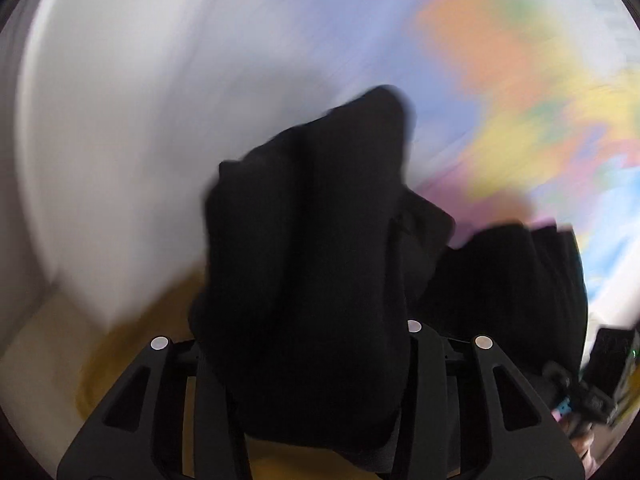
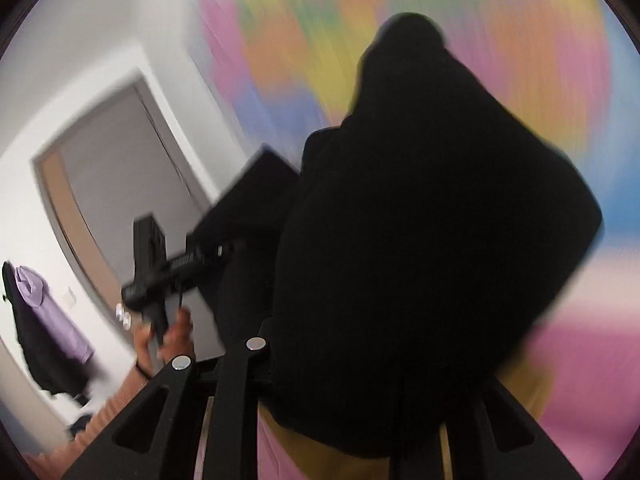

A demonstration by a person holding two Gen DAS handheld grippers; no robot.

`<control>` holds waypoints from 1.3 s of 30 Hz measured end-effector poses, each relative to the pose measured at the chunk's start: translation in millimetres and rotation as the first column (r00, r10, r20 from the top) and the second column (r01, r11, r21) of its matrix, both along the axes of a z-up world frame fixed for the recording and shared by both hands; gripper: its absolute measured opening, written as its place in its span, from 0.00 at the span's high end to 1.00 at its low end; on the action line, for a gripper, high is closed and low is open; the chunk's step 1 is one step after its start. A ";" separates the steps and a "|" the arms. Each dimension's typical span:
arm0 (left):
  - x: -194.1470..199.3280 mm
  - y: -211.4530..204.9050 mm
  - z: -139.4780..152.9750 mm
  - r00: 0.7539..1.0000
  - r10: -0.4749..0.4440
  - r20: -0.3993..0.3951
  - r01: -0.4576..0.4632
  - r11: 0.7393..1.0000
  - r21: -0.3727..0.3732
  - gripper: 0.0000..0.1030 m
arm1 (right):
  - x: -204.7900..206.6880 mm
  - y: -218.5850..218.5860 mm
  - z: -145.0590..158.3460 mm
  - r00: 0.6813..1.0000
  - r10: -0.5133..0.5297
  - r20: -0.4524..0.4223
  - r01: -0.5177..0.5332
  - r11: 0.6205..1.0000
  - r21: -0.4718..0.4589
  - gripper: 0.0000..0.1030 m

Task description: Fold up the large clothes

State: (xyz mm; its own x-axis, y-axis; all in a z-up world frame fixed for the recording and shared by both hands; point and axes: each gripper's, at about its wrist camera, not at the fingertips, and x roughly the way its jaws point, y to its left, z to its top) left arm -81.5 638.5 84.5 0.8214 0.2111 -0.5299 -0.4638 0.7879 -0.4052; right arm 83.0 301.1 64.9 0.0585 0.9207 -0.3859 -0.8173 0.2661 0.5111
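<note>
From my left wrist camera, my left hand-held gripper (image 1: 308, 360) has a thick bunch of the black garment (image 1: 312, 260) between its fingers; the fingers stand close on either side of the cloth, closed onto it. The garment rises in front of the lens in heavy folds and spreads off to the right, held up in the air. Behind it everything is smeared: a white wall (image 1: 120, 140) on the left and a blur of pastel colours (image 1: 500, 80) on the right. At the far right edge I can make out part of the other gripper, dark and blurred.

From my right wrist camera, my right hand-held gripper (image 2: 372, 392) is likewise closed on the garment (image 2: 432, 220), which bulges up and hides most of the fingers. To the left, my left hand (image 2: 168, 340) holds its gripper (image 2: 160, 268) beside the cloth. Beyond are a grey door (image 2: 120, 184) and purple clothing (image 2: 44, 312) hanging on the wall.
</note>
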 end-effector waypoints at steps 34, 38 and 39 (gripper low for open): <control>-65.8 -228.2 -39.5 0.955 0.200 -0.221 -0.103 0.917 0.386 0.05 | -100.7 -67.0 -23.5 0.905 -0.140 0.402 0.232 0.954 -0.191 0.06; -70.1 -241.4 -41.3 0.954 0.209 -0.217 -0.117 0.920 0.374 0.05 | -120.9 -79.7 -24.4 0.906 -0.140 0.398 0.228 0.957 -0.180 0.06; -71.2 -244.6 -41.4 0.952 0.215 -0.219 -0.121 0.919 0.376 0.05 | -125.5 -82.4 -25.2 0.910 -0.132 0.394 0.219 0.958 -0.183 0.06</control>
